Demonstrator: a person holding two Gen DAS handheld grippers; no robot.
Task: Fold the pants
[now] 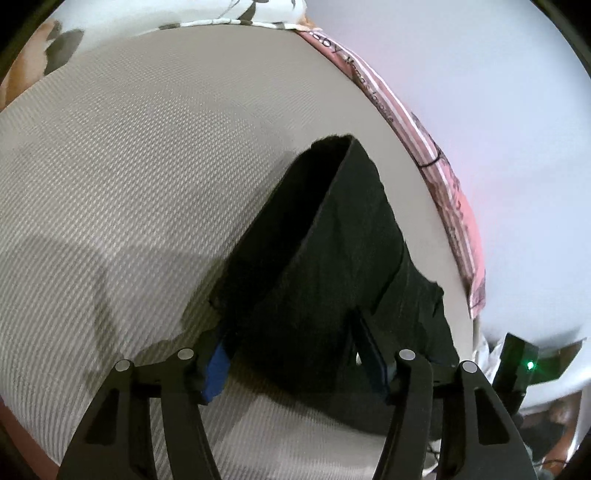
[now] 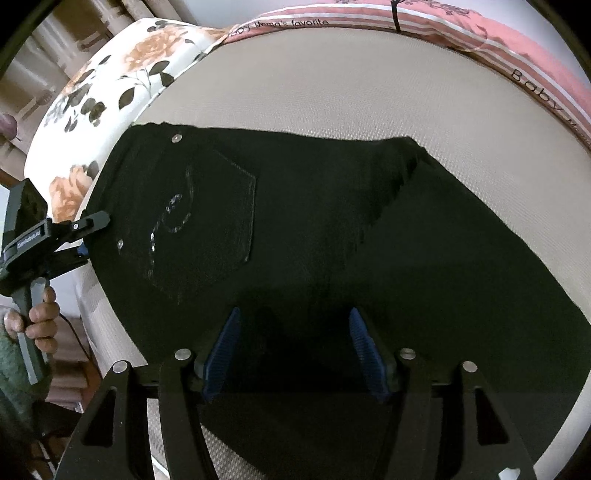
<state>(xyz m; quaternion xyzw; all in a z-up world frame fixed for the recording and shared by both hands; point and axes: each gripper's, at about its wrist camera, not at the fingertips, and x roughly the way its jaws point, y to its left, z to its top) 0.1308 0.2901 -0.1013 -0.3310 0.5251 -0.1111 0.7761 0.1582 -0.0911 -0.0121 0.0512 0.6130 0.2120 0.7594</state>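
Bedroom at home; mattress (image 2: pixel 332 85); floral pillow (image 2: pixel 110 81); curtains (image 2: pixel 55 33)

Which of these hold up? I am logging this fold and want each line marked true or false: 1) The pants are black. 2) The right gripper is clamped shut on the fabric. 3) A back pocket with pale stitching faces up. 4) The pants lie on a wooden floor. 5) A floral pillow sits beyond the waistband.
1) True: the pants are black.
2) False: the right gripper is open, its blue pads apart above the cloth.
3) True: the back pocket shows pale stitching and faces up.
4) False: they lie on a beige woven mattress.
5) True: the floral pillow sits just past the waistband, near the left gripper.
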